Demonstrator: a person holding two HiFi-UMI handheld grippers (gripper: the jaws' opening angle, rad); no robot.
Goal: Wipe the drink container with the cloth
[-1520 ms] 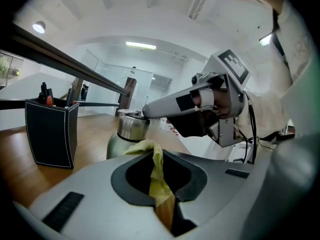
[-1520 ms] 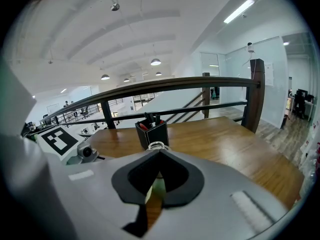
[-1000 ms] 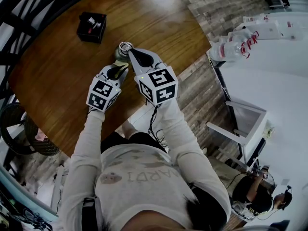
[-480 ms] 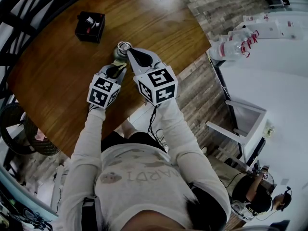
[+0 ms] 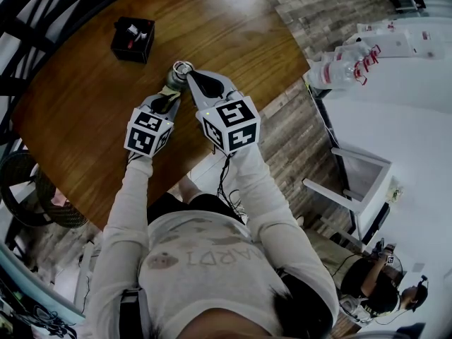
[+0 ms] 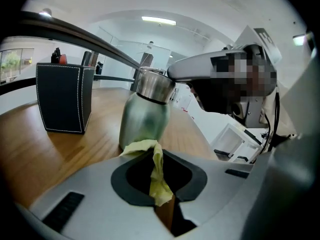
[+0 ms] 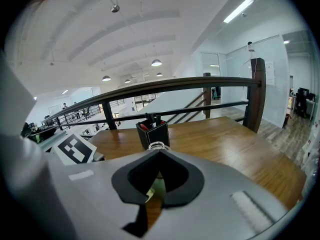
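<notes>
A green drink container (image 5: 176, 75) with a steel neck stands on the round wooden table (image 5: 226, 27). In the left gripper view its green body (image 6: 144, 120) rises just beyond the jaws. My left gripper (image 5: 169, 97) is shut on a yellow cloth (image 6: 155, 171), whose upper fold lies against the container's lower side. My right gripper (image 5: 189, 76) reaches in from the right and is shut on the container's top. In the right gripper view the lid ring (image 7: 156, 145) shows over the jaw tips, and a strip of green body (image 7: 159, 189) shows between the jaws.
A black box (image 5: 133, 39) holding a few small items stands on the table beyond the container, to its left. The table's curved edge runs close behind both grippers. A dark railing (image 7: 200, 84) borders the far side. White furniture (image 5: 395, 83) stands off to the right.
My left gripper has shifted slightly left and forward along the container with the cloth. The right gripper and the container have stayed put.
</notes>
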